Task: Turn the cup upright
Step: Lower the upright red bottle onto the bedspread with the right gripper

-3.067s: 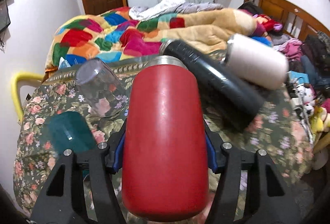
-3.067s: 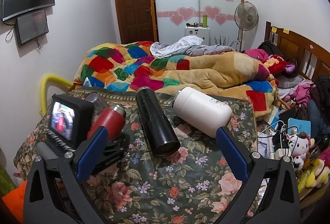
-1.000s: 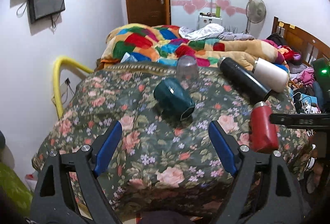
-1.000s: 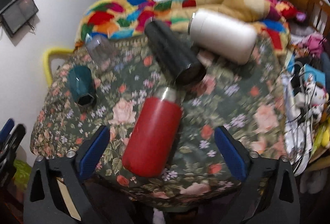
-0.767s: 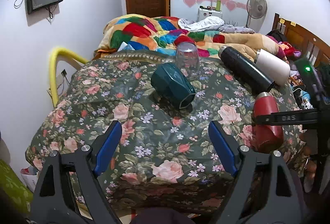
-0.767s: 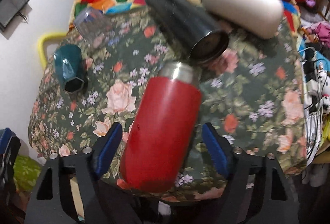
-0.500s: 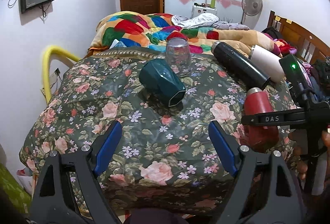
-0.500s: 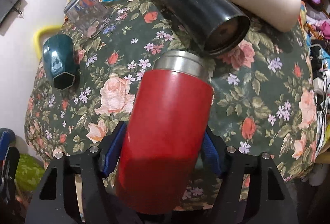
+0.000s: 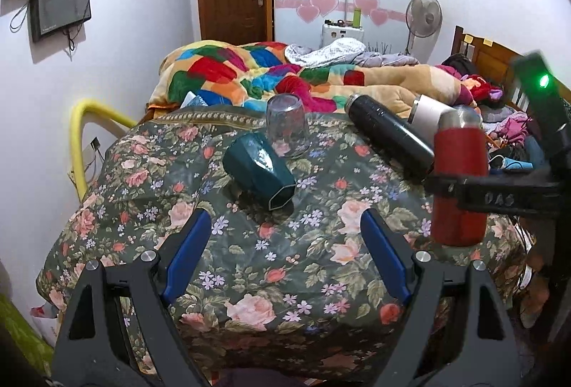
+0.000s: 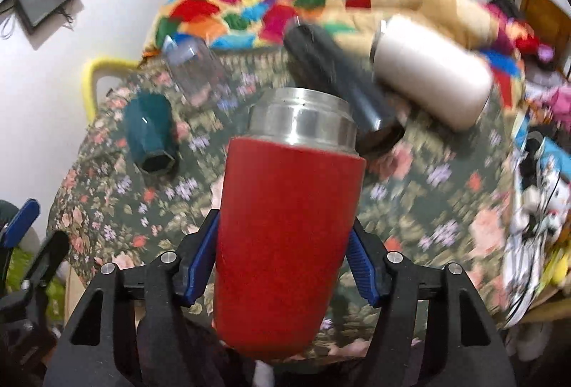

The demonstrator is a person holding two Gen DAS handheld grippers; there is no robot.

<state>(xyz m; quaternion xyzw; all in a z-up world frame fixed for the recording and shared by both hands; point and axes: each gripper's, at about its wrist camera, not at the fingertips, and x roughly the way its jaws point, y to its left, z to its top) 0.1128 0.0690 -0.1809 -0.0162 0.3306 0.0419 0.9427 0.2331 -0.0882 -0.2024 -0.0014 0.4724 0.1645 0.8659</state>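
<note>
The right gripper [image 10: 283, 265] is clamped on the red cup [image 10: 285, 237], its blue pads pressed against the cup's lower sides. From the left wrist view the red cup [image 9: 458, 183] stands nearly upright in that gripper [image 9: 460, 189], steel mouth on top, over the right edge of the floral-covered table [image 9: 249, 265]; whether its base touches the cloth cannot be told. The gripper reaches in sideways from the right of the cup, level, gripping it at mid-height.

The left gripper [image 9: 283, 258] is spread wide and holds nothing; it hangs at the near edge of the table, pointing across it, well to the left of the red cup.

Left of the red cup a teal cup [image 9: 258, 169] lies on its side, with a clear glass [image 9: 287, 128] upside down just behind it. A black flask [image 9: 387, 135] and a white flask [image 10: 431, 71] lie on their sides just behind the red cup.
</note>
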